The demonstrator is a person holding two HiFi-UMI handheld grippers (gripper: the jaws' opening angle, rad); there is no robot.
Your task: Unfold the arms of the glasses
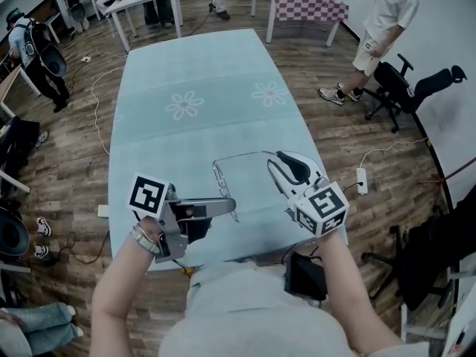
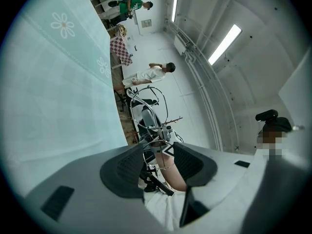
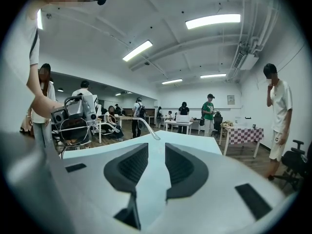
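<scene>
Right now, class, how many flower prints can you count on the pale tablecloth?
2. One flower print lies near the middle of the tablecloth; the other lies right of it, nearer the edge. More may be hidden.

Pale mint table [image 1: 193,58] with faint checks and white daisies; brown plank floor [image 1: 335,132]; grey-wire glasses [image 1: 219,174]; far cloth [image 1: 309,7] red-and-white chequered

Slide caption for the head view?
Left gripper holds glasses over the table; right gripper open beside one arm.
</scene>
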